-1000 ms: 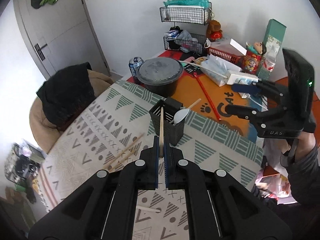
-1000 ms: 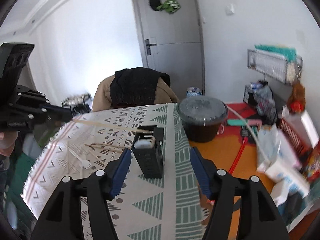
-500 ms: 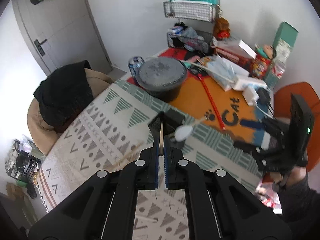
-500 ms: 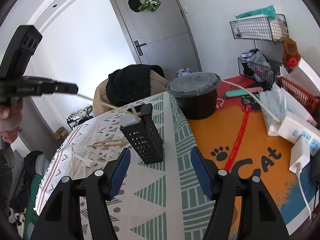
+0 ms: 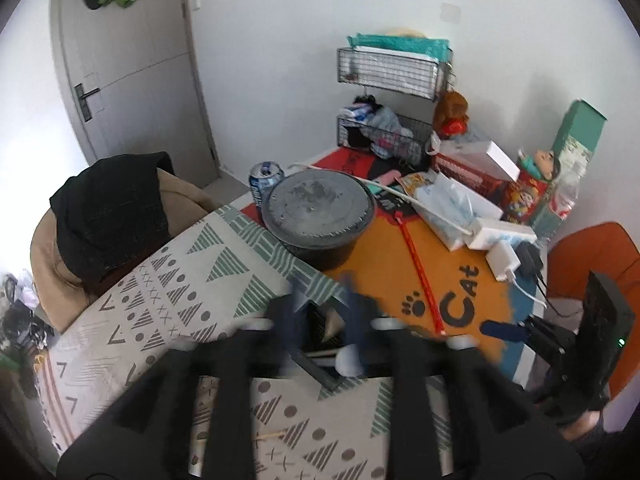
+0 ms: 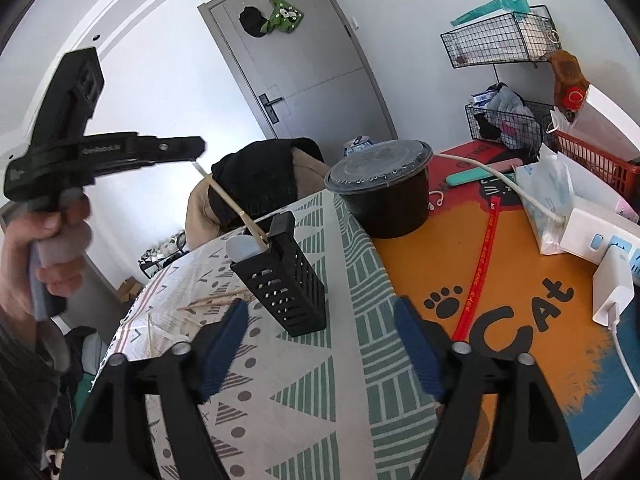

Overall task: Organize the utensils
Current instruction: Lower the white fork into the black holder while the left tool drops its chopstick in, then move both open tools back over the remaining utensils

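Observation:
A black slotted utensil holder point(image 6: 286, 276) stands on the patterned cloth, seen from above in the left wrist view point(image 5: 320, 344). A white spoon point(image 6: 240, 246) and a wooden chopstick point(image 6: 232, 200) stick out of it. My left gripper point(image 5: 322, 316) hovers right over the holder, blurred, its jaws spread apart around the holder's mouth. In the right wrist view the left gripper point(image 6: 198, 146) is just above the chopstick's top end. My right gripper point(image 6: 320, 344) is open and empty, just in front of the holder. More chopsticks point(image 6: 212, 302) lie on the cloth to its left.
A black lidded bowl point(image 6: 384, 188) stands behind the holder beside a soda can point(image 5: 266, 182). A red strap point(image 6: 478, 268), power strip point(image 6: 600, 236), tissue packs and wire baskets point(image 6: 504, 36) crowd the orange cat mat. A chair with dark clothes point(image 5: 108, 208) stands at the table's left.
My left gripper has moved forward and down over the holder and opened, letting go of the chopstick, which now stands in the holder. My right gripper has drawn back slightly.

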